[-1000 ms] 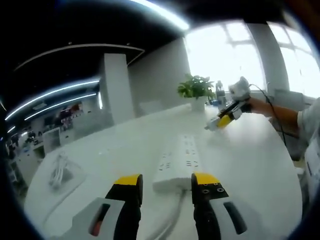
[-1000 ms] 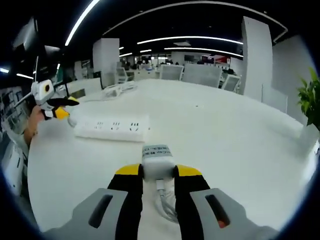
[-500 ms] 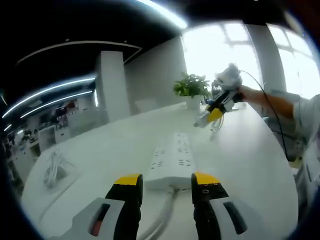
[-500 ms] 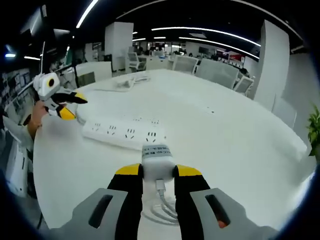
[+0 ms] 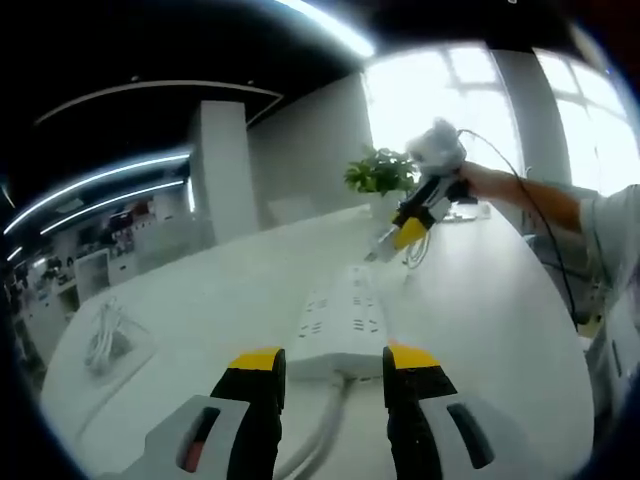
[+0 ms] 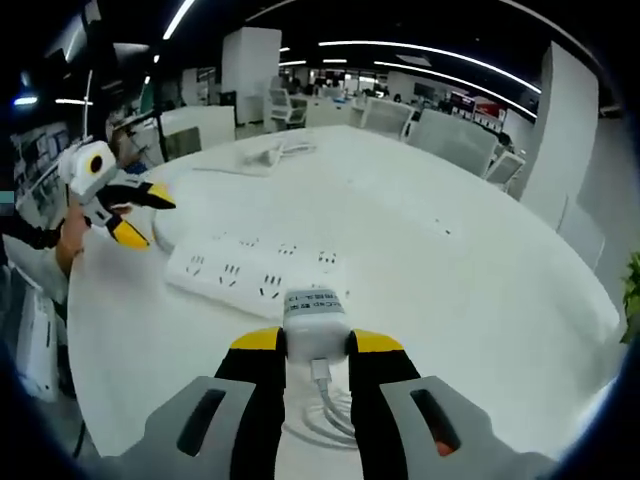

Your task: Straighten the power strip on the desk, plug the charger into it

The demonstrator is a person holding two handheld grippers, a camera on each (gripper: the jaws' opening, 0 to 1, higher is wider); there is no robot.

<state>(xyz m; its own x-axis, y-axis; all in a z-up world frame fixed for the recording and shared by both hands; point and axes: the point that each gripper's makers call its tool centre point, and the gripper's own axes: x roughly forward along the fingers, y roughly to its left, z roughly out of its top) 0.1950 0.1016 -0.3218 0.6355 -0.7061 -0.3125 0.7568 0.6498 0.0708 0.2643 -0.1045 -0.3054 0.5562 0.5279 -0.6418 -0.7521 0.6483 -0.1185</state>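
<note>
A long white power strip (image 5: 345,318) lies on the white desk (image 5: 480,330), with its cord end just ahead of my left gripper (image 5: 333,372). That gripper is open, and the strip's cord (image 5: 318,440) runs back between its jaws. The right gripper (image 5: 398,236) comes in from the right, above the strip's far end. In the right gripper view, my right gripper (image 6: 316,342) is shut on a white charger (image 6: 313,308), which hovers close over the power strip (image 6: 255,280). The left gripper (image 6: 148,220) stands open beside the strip's left end.
The charger's cable (image 6: 325,415) coils under my right gripper. A bundle of white cable (image 5: 105,340) lies further off on the desk, seen as the cable bundle (image 6: 275,152) in the right gripper view. A potted plant (image 5: 380,172) stands at the far edge, and office chairs (image 6: 440,140) beyond.
The right gripper has carried the charger closer to the power strip and now hangs nearly over its sockets. The left gripper stays at the strip's cord end.
</note>
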